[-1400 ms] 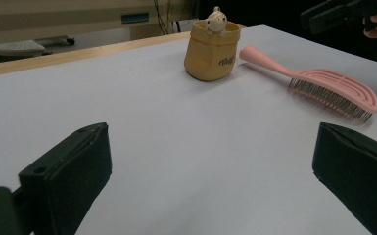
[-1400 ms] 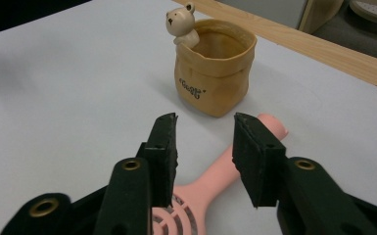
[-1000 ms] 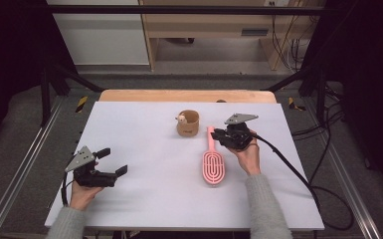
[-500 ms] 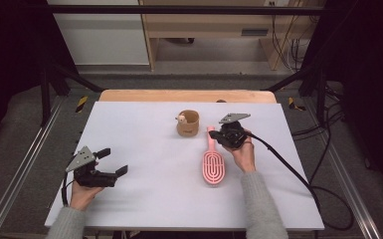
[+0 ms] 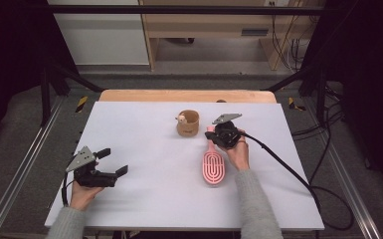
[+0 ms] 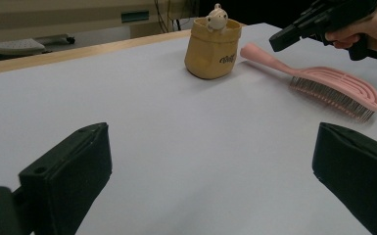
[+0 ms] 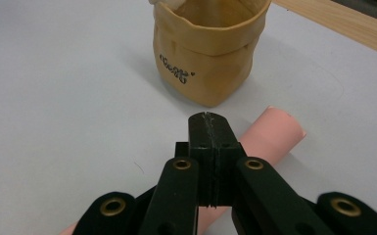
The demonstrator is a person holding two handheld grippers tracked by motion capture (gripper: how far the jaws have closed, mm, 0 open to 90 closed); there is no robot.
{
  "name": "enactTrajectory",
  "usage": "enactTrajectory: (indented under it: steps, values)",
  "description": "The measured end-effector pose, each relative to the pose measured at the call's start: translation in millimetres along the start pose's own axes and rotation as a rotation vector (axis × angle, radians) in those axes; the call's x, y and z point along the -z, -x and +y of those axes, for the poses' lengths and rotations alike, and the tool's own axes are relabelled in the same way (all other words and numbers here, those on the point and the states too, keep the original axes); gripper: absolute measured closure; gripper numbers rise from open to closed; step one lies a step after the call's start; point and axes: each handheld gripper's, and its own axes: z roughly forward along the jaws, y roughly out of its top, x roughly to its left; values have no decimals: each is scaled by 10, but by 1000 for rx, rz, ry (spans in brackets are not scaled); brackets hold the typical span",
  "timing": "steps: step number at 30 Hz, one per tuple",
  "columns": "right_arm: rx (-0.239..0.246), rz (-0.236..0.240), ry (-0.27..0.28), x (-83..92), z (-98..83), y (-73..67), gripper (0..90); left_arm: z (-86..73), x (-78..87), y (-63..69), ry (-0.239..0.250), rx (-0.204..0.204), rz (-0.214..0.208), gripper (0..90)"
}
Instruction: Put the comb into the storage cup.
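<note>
A pink hairbrush (image 5: 213, 167) lies bristles down on the white table (image 5: 144, 129), its handle (image 7: 269, 132) pointing at a tan pouch-shaped cup (image 5: 188, 123). A small animal figure (image 6: 218, 15) sits on the cup's rim. My right gripper (image 5: 214, 136) hovers over the handle's end, just right of the cup (image 7: 205, 58). Its jaws are pressed together with nothing between them, and the handle passes beneath the tips (image 7: 209, 127). My left gripper (image 5: 113, 162) rests near the front left of the table, open and empty (image 6: 210, 166), facing the cup (image 6: 211, 49) and brush (image 6: 333, 85).
A wooden strip (image 5: 186, 95) borders the table's far edge. The right gripper's black cable (image 5: 288, 167) trails off the table's right side. Metal rails (image 5: 20, 169) run along both sides.
My right gripper has moved a little left, closer to the cup and over the handle's end. The left gripper and the brush have stayed put.
</note>
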Motion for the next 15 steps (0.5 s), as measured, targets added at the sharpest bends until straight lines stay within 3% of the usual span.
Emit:
enactTrajectory:
  steps: [15]
  values:
    - [28, -7, -58, -138, -81, -12, 900, -1, 0, 2, 0, -2, 2, 10]
